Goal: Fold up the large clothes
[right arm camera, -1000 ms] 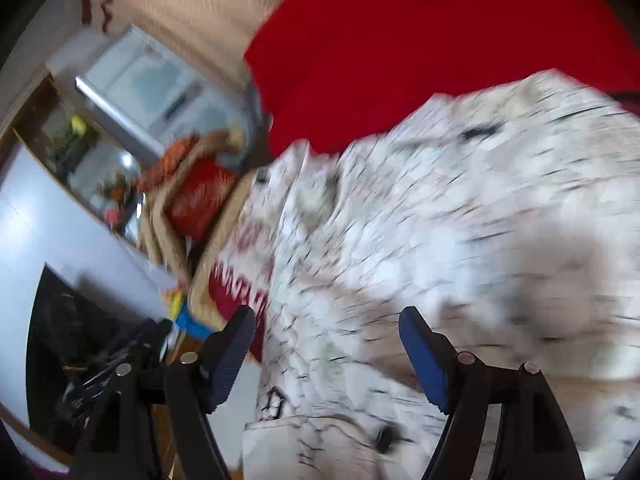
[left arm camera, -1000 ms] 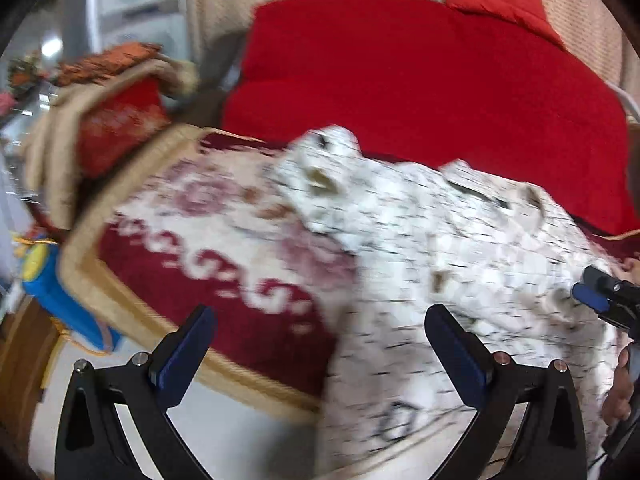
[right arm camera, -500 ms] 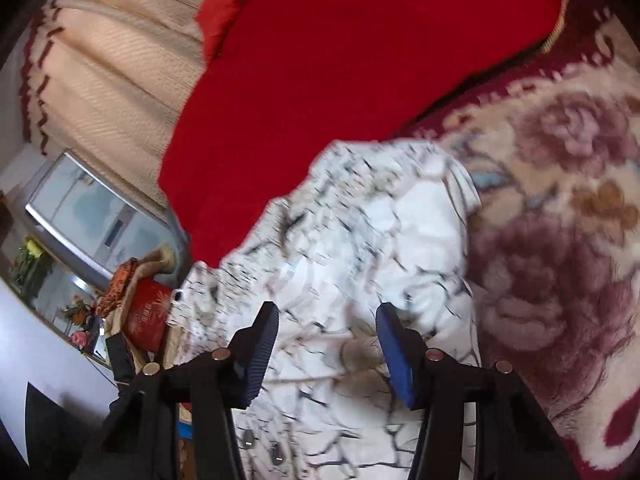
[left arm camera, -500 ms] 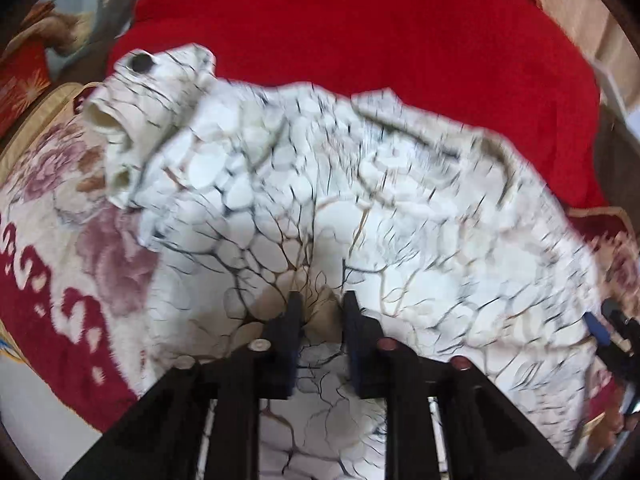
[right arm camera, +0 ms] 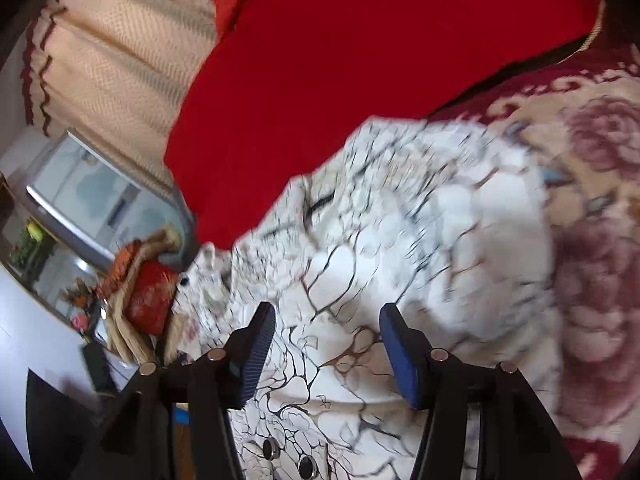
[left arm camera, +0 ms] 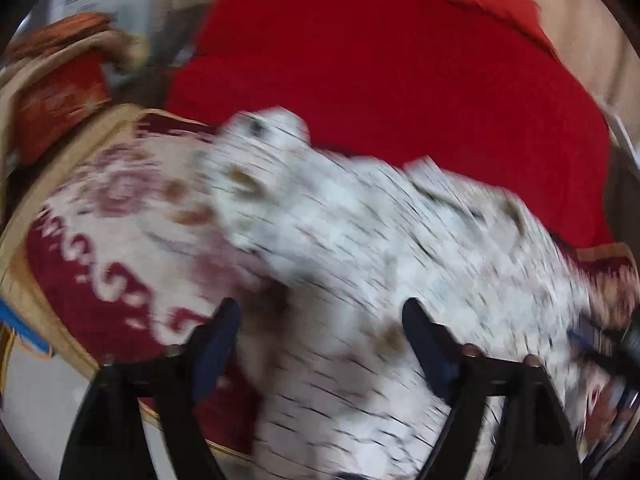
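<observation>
The white garment (left arm camera: 360,264) with its dark crackle print is lying rumpled on a red-and-cream floral rug (left arm camera: 120,248), its far edge touching the red blanket (left arm camera: 380,80) at twelve o'clock. In the right wrist view the same garment (right arm camera: 400,248) is filling the middle of the picture, with two round dark buttons showing at six o'clock and the rug (right arm camera: 592,240) stretching away at three o'clock.

The left gripper (left arm camera: 320,340) is hovering over the cloth's near side — its jaws are opening, standing wide apart, with fabric lying below the gap but neither pad pressing on it. The right gripper (right arm camera: 326,344) is also opening its jaws; the blue pads are standing clear of the cloth that is showing between them, so nothing is being gripped.

Farther out, a red cushion (right arm camera: 150,300) is sitting at nine o'clock in the right wrist view, and a beige curtain (right arm camera: 120,60) is hanging at eleven o'clock. The left view is heavily blurred.
</observation>
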`<state>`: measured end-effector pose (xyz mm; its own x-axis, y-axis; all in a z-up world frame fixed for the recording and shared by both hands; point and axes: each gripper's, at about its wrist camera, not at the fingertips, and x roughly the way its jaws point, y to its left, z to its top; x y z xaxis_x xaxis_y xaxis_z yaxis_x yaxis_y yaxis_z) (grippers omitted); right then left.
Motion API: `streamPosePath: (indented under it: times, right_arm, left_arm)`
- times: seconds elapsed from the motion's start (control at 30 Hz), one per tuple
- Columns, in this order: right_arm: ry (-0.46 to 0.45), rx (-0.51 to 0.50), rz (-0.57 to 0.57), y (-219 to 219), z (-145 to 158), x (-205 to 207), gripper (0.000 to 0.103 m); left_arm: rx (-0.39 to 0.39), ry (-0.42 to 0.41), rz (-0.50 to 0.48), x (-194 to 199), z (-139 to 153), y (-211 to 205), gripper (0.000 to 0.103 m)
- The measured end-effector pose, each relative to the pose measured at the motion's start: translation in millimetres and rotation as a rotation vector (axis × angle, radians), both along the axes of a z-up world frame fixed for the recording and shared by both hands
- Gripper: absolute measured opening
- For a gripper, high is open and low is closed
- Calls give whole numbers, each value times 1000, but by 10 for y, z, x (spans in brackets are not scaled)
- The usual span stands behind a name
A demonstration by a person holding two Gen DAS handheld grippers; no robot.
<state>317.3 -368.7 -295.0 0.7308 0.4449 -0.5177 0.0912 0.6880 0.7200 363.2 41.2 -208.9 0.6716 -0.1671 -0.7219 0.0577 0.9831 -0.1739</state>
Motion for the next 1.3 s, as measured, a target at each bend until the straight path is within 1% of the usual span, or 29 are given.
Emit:
streamPosePath:
  times: [0.07, 0.1, 0.13, 0.17, 0.27, 0.4, 0.43, 0.5, 0.53, 0.57, 0.6, 0.63, 0.67, 0.7, 0.73, 0.8, 0.87, 0.93, 1.0, 1.03, 1.17, 1.3]
  right_arm:
    - [59, -17, 29, 153, -154, 126, 65]
    - [77, -42, 30, 198, -225, 156, 65]
    - [63, -77, 21, 252, -242, 157, 67]
    - [52, -82, 22, 242, -235, 133, 71]
    - [44, -88, 27, 305, -194, 126, 71]
    - [46, -97, 48, 293, -224, 132, 71]
    - [37, -96, 44, 301, -244, 123, 71]
    - [32, -108, 46, 272, -221, 97, 71]
    - [31, -118, 47, 285, -213, 96, 71]
    - [31, -123, 47, 290, -207, 91, 71]
    - [30, -125, 48, 290, -196, 85, 71]
    - [29, -124, 49, 297, -194, 87, 71]
    - [28, -124, 49, 291, -195, 84, 71]
    - [26, -123, 52, 285, -197, 79, 71]
    - [25, -121, 54, 279, -199, 70, 71]
    - [24, -114, 55, 289, -207, 85, 71]
    - [23, -103, 56, 268, -213, 70, 71]
    - [16, -88, 49, 243, -201, 40, 71]
    - [7, -72, 38, 226, -181, 5, 71]
    - [-1, -65, 35, 221, -162, -17, 71]
    - [-38, -54, 22, 190, -42, -122, 71]
    - [-86, -45, -12, 88, 121, -270, 71]
  left_arm:
    - [-28, 1, 59, 126, 28, 246, 84]
    - [-38, 13, 85, 199, 22, 362, 84]
    - [-51, 37, 123, 329, 19, 488, 84]
    - [-64, 48, 145, 415, 21, 544, 84]
    - [-118, 42, 174, 727, 73, 664, 84]
    - [-87, 75, 149, 1086, 94, 552, 84]
    - [-62, 87, 128, 1210, 75, 477, 84]
    - [-23, 130, 121, 1368, 4, 400, 84]
    - [-22, 146, 118, 1425, -36, 378, 81]
    - [-29, 159, 113, 1480, -84, 365, 51]
    - [-36, 187, 107, 1526, -135, 364, 7]
    - [-60, 221, 104, 1585, -181, 377, 5]
    - [-92, 232, 115, 1607, -193, 412, 5]
    - [-99, 224, 129, 1604, -168, 443, 5]
    - [-91, 210, 133, 1587, -108, 448, 5]
    - [-73, 175, 99, 1504, 106, 402, 4]
    - [-47, 132, 39, 1375, 422, 303, 4]
    - [-36, 94, -35, 1213, 813, 151, 4]
    - [-28, 67, -101, 1095, 1131, -2, 4]
    - [-23, 46, -152, 971, 1373, -148, 4]
    - [-53, -17, -336, 550, 2021, -697, 4]
    - [-136, -29, -532, 144, 2462, -1336, 5]
